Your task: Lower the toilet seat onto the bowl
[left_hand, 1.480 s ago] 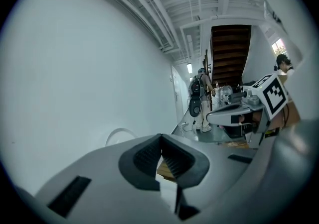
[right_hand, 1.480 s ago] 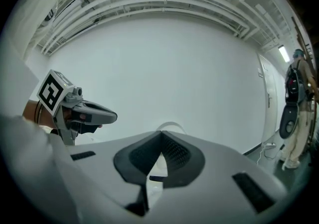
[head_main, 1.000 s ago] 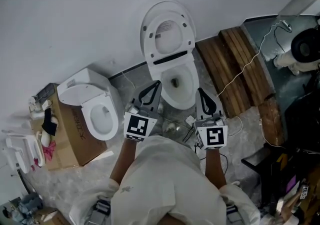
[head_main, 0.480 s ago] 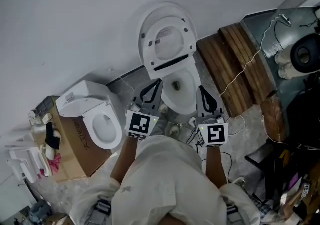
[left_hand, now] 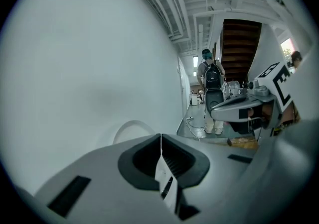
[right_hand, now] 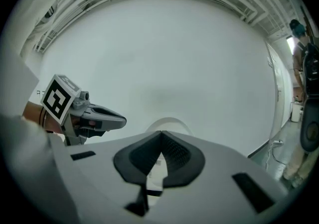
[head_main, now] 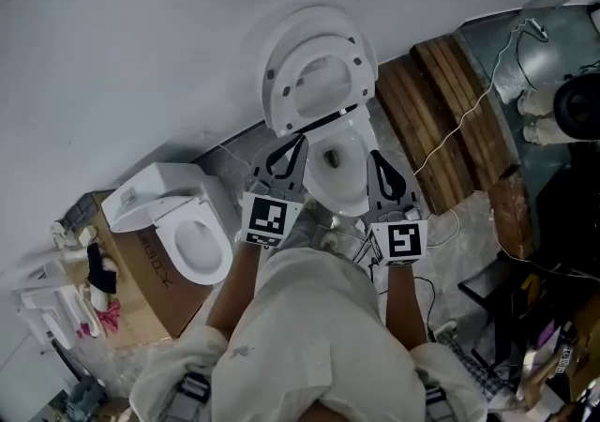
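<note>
A white toilet stands against the wall with its seat (head_main: 279,82) and lid raised upright above the open bowl (head_main: 352,188). In the head view my left gripper (head_main: 302,138) is shut and empty, its tip just below the seat's lower edge at the bowl's left side. My right gripper (head_main: 374,155) is shut too, over the bowl's right rim. The left gripper view shows closed jaws (left_hand: 160,136) with the lid's top (left_hand: 130,127) behind. In the right gripper view the jaws (right_hand: 160,132) are closed before the lid's top (right_hand: 170,121).
A second toilet (head_main: 178,223) sits on a cardboard box (head_main: 141,279) to the left. Wooden planks (head_main: 441,120) and a cable (head_main: 459,129) lie to the right. Dark equipment (head_main: 553,223) crowds the far right. A person (left_hand: 212,86) stands down the corridor.
Both grippers have moved a little forward toward the raised seat. The seat and lid still stand upright, and both pairs of jaws stay shut.
</note>
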